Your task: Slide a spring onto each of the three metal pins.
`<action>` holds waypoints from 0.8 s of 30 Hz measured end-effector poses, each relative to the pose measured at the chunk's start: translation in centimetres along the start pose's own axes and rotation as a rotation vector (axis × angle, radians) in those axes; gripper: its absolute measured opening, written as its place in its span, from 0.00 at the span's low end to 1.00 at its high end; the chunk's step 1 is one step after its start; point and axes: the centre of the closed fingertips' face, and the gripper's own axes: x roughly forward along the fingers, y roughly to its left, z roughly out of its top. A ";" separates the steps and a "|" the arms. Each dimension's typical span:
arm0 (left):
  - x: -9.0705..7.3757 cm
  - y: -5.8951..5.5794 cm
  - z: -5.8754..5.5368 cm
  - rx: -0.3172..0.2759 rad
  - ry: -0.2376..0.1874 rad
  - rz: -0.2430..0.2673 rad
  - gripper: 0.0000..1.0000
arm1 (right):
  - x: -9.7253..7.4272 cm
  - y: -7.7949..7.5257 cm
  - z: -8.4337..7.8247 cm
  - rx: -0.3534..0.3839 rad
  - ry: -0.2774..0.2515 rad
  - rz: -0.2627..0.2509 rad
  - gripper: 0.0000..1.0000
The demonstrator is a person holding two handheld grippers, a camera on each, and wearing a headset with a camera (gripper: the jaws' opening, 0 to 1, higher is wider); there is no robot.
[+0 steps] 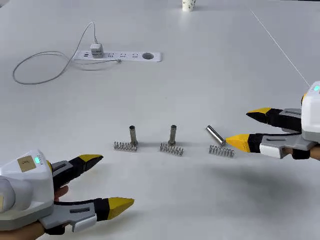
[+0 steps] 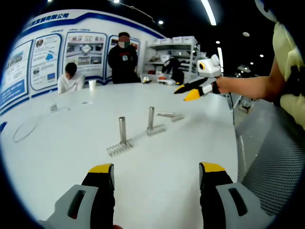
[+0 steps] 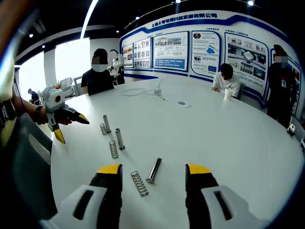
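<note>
3 metal pins sit in a row across the middle of the white surface [image 1: 210,90], each with its own spring lying loose beside it. No spring is on a pin yet.

The left pin [image 1: 133,135] stands upright. The left spring [image 1: 125,146] lies flat at its foot, toward 7 o'clock. The middle pin [image 1: 173,134] is upright too, and the middle spring [image 1: 171,149] lies across its 6 o'clock side, close to the base. The right pin [image 1: 215,135] lies on its side, running from 10 o'clock to 4 o'clock. The right spring [image 1: 221,151] lies just beside its nearer end, at 6 o'clock.

The left tool [image 1: 111,181] hangs at 7 o'clock in the head view. Its jaws are wide apart and hold nothing, its tips aim toward 3 o'clock, and it is well apart from the left pin.

The right tool [image 1: 239,127] comes in from 3 o'clock, jaws wide and holding nothing. Its nearer yellow tip is just beside the fallen right pin and the right spring, but I cannot tell whether it touches either. In the right gripper view both lie on the surface ahead, between the 2 jaws.

Toward 11 o'clock a power strip [image 1: 120,56] carries a white charger [image 1: 96,50], and a white cable [image 1: 40,65] loops out toward 9 o'clock. A paper cup [image 1: 188,5] stands at 12 o'clock at the top edge of the head view.
</note>
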 end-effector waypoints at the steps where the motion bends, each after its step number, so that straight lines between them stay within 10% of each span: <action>1: 0.0 0.0 0.0 -0.001 0.000 0.000 0.74 | 0.1 -0.1 0.0 0.003 0.004 -0.003 0.53; 24: 0.0 -0.5 -0.7 -0.022 0.008 0.000 0.73 | 4.4 -0.8 -0.2 0.005 0.136 -0.056 0.32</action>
